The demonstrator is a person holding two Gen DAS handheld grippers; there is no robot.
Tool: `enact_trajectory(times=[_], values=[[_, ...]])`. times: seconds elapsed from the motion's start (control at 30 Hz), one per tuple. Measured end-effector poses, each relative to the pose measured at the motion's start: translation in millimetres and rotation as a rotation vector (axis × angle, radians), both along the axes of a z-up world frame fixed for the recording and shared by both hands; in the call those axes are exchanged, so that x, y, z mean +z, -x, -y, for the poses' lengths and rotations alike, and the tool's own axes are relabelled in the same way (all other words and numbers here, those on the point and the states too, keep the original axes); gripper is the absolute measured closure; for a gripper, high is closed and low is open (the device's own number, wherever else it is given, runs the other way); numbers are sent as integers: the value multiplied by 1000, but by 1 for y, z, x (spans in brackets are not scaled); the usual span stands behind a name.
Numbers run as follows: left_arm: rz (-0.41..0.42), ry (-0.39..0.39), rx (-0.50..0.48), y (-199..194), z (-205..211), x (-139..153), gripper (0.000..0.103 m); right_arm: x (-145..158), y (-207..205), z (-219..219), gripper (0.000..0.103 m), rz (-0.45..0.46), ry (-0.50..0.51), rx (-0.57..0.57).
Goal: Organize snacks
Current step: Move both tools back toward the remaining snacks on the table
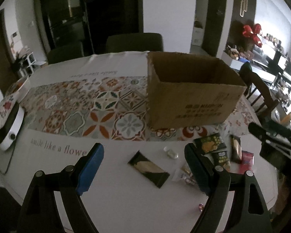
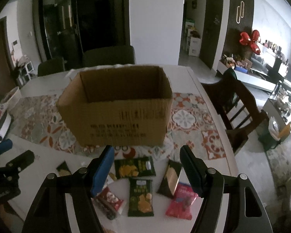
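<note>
Snacks lie loose on the table [image 2: 209,89], all on the near side of the box [image 2: 116,106], so each is a short carry up and over its front wall. Box stands open-topped, flaps out of the way, just beyond both grippers; it looks empty, though the floor is in shadow and I can't be sure.

Right gripper [image 2: 147,170]: jaws well apart, nothing between the pads. Directly under and ahead of it, two green packets [image 2: 134,168] [image 2: 140,197]; a dark gold packet [image 2: 169,178] close inside its right finger; a red packet [image 2: 182,202] below that; a red-and-white one [image 2: 110,202] by the left finger.

Left gripper [image 1: 143,167]: jaws wide, empty. A black-and-gold packet [image 1: 148,169] lies flat between the fingers, slightly ahead, set apart from the cluster off to its right — likely this hand's pick. A small clear item [image 1: 171,152] sits just past it
</note>
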State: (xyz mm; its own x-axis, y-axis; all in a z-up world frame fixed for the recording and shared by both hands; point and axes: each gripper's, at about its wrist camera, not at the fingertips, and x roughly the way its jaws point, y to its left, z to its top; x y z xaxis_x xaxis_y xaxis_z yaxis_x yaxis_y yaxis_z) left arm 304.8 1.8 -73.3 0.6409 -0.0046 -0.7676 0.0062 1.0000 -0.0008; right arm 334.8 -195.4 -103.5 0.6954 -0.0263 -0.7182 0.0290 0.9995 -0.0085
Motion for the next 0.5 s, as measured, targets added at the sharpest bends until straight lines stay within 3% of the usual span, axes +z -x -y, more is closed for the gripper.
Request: enact_trajectory(times=[0.5], values=[[-57, 17, 86, 10, -7, -51, 20, -59, 15, -1, 33, -87, -66, -48]])
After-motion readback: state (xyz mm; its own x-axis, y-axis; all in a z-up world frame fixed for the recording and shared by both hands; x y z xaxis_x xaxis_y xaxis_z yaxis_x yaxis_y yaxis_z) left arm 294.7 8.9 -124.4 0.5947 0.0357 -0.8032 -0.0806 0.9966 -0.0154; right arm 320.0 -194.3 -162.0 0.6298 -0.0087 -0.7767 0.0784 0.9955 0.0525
